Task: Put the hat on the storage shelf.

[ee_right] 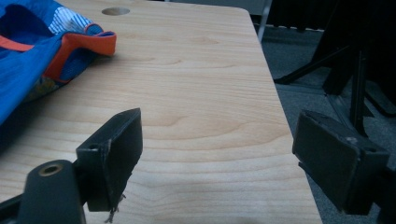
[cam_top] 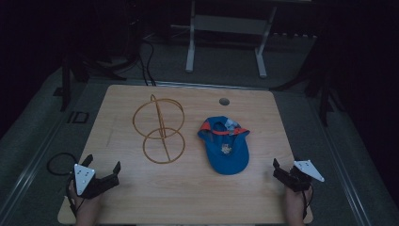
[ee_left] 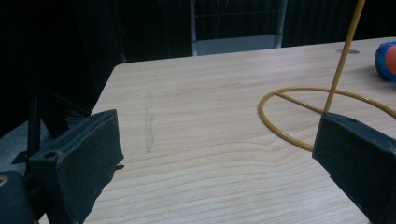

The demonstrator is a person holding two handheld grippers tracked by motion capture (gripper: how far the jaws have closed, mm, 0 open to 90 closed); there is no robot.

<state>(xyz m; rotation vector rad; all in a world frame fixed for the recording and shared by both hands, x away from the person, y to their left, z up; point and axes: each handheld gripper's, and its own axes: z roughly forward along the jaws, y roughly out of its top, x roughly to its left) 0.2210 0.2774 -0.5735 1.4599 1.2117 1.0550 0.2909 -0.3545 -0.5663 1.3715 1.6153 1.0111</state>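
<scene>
Fingers of the left gripper stand spread wide with nothing between them, and those of the right gripper are parted just as far, also empty. Both tools rest low at the bottom corners of the high view, one at lower left and one at lower right, each held from below by a hand. That wide, symmetrical stance reads as a ready posture: each tool is kept back from the work and free to move in.

In the left gripper view a yellow wire stand lies ahead at the right of the frame, its flat ring on the wood and a thin rod rising from it. In the high view this wire stand sits left of centre, an upright hoop over a base ring, apparently a form meant to carry headwear.

The blue cap lies just right of centre in the high view, open side up with its orange-trimmed lining showing, near the stand but apart from it. In the right gripper view the blue cap fills the upper left corner, closer to that tool, so the right side seems the likelier one to reach for it.

The wooden counter has a round cable hole toward the upper edge.
</scene>
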